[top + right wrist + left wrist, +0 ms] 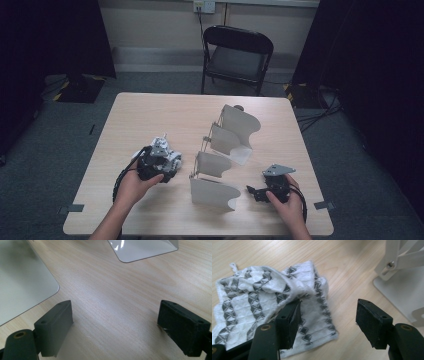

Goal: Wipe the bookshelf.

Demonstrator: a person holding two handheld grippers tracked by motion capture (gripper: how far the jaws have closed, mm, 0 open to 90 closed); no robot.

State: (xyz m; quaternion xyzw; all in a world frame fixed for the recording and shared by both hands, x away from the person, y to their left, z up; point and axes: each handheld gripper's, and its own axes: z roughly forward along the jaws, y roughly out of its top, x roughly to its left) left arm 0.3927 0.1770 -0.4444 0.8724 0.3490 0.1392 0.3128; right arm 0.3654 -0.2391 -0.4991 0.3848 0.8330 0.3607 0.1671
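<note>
Now the person's left hand (134, 181) comes in from the bottom edge of the high view, with the forearm rising toward the middle of the table (150, 115). This hand is wrapped around the left gripper (167, 161), which points to the right and a little away from the person, toward the white rack (222, 155) of curved panels. A black cable (120, 180) loops from this gripper beside the wrist. The white cloth with dark triangle pattern (262, 297) lies crumpled on the wood, under and in front of this gripper. In the left gripper view one jaw stands over the cloth, with a raised fold of the cloth touching its upper edge, while the other jaw is above bare wood beside the cloth. The jaws are apart, and nothing is pressed between the two pads. The foot of the rack is near, at the right edge of that view.

The right hand (285, 197) enters at the lower right of the high view and holds the right gripper (252, 192) low over the table, pointing left toward the nearest panel of the rack. Its grey three-cornered plate (278, 170) faces up. In the right gripper view its jaws stand wide apart over bare wood, and they hold nothing.
</note>
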